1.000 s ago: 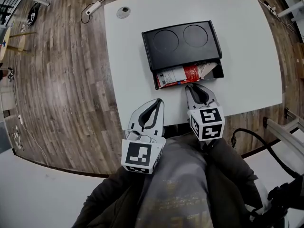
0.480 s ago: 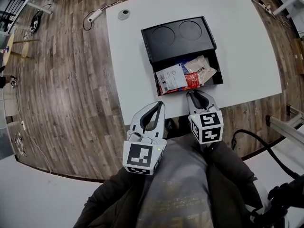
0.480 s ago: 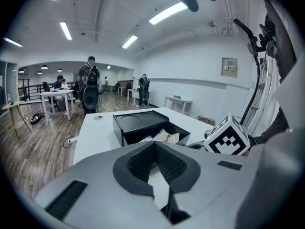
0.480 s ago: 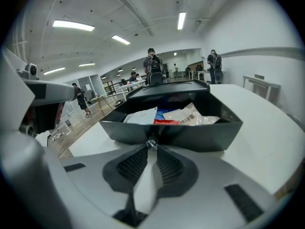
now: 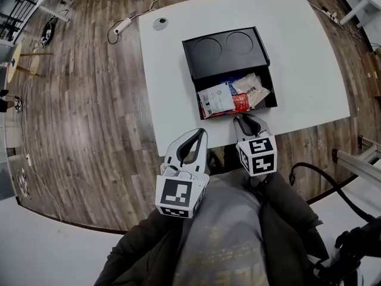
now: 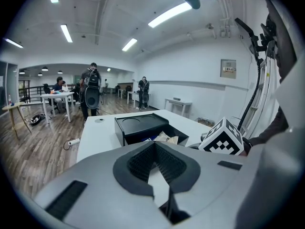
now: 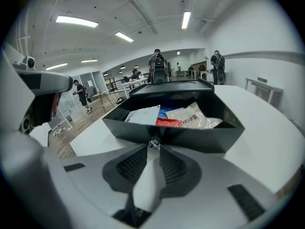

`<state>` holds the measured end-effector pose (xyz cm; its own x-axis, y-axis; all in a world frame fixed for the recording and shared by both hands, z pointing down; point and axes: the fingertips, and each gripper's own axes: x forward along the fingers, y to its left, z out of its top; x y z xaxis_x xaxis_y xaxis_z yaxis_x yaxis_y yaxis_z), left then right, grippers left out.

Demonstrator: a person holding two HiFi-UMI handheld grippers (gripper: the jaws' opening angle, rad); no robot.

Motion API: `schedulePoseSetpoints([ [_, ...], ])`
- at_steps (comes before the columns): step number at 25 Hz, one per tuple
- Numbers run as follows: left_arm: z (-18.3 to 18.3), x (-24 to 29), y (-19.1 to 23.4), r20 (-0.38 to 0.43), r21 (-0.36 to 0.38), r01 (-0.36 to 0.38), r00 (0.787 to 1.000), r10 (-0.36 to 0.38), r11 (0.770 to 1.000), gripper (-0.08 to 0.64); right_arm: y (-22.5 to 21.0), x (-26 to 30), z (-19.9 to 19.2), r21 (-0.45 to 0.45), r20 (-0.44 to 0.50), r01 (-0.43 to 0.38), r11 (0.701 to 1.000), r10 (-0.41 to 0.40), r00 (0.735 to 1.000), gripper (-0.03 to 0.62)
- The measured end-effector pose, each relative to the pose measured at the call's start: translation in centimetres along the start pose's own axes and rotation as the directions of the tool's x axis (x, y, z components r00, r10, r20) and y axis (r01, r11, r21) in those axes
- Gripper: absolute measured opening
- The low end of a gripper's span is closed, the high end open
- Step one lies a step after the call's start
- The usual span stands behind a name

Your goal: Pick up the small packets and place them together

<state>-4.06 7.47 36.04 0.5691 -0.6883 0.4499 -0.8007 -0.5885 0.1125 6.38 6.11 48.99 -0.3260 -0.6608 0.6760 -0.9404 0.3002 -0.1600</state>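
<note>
A black box [image 5: 226,49] lies on the white table [image 5: 309,70], its drawer [image 5: 271,97] pulled out toward me. In the drawer lie a white packet [image 5: 215,97], a red packet [image 5: 240,103], a clear beige packet [image 5: 250,88] and a blue one [image 5: 229,85]. My right gripper [image 5: 246,119] is at the drawer's front wall. In the right gripper view its tips [image 7: 153,149] are shut on a small shiny knob [image 7: 153,143] on that wall. My left gripper [image 5: 193,140] hangs off the table's near edge, shut and holding nothing.
A round grey grommet [image 5: 159,23] sits in the table's far left corner. A power strip [image 5: 122,25] and cables lie on the wooden floor. A black cable [image 5: 315,171] loops at my right. People [image 6: 90,92] stand by other tables in the background.
The drawer has slid out toward me, with my right gripper staying at its front. More of the packets now shows. The left gripper has hardly moved.
</note>
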Motion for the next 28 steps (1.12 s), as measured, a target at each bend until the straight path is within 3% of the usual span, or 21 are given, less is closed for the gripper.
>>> schedulePoseSetpoints([
  [7, 2.1, -0.4, -0.4, 0.081, -0.015, 0.03, 0.996, -0.028, 0.999, 0.003, -1.6, -3.6, 1.1, -0.019, -0.013, 0.001, 1.0, -0.002, 1.0, 0.075],
  [13, 3.0, -0.7, 0.3, 0.104, -0.054, 0.023, 0.994, -0.017, 0.998, 0.003, -2.3, -7.9, 6.0, -0.019, 0.118, -0.021, 1.0, 0.023, 0.993, 0.075],
  [19, 3.9, 0.2, 0.9, 0.108, -0.064, 0.013, 0.994, -0.006, 0.998, 0.003, -2.4, -7.5, 11.6, -0.051, 0.188, -0.069, 0.996, 0.077, 0.979, 0.075],
  [22, 3.8, 1.5, 1.2, 0.083, -0.079, 0.002, 0.997, 0.004, 0.997, 0.003, -2.5, -5.8, 12.6, -0.062, 0.162, -0.12, 0.991, 0.129, 0.978, 0.075],
  [28, 2.9, 3.8, 3.3, -0.001, -0.116, -0.066, 0.998, 0.067, 0.991, 0.003, -2.2, -0.9, 12.2, -0.072, 0.008, -0.25, 0.966, 0.251, 0.968, 0.075],
])
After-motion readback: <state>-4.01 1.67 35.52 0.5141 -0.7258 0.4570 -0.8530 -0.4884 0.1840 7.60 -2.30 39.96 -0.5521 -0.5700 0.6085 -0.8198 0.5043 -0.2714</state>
